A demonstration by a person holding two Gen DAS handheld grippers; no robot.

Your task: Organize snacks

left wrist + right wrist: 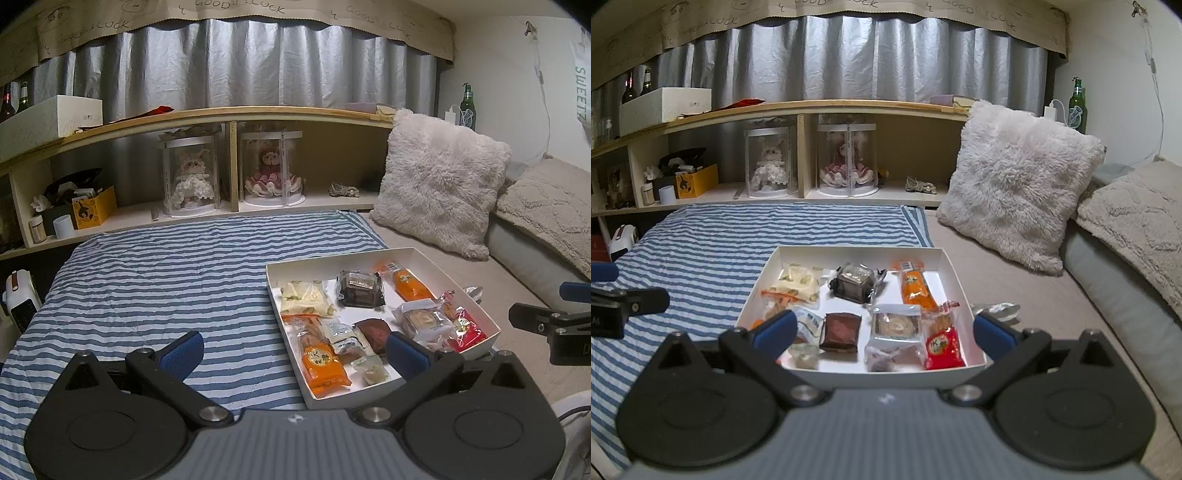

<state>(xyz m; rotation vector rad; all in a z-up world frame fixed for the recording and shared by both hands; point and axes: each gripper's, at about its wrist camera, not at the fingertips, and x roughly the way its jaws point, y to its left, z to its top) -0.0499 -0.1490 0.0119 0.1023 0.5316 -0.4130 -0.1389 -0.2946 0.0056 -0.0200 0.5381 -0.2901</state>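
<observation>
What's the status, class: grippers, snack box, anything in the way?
Left gripper open, empty. Right gripper open, empty, facing the white box. Wrapped snacks inside, loose. Nothing blocks the box.

Dim indoor light. Grey pleated curtain across the back wall, topped by a beige valance printed "GOOD LUCK". Below it, a long pale wooden shelf unit with open compartments. In front, a bed under a blue-and-white striped cover. On the right, a fluffy cream square cushion leaning beside a white wall.
</observation>
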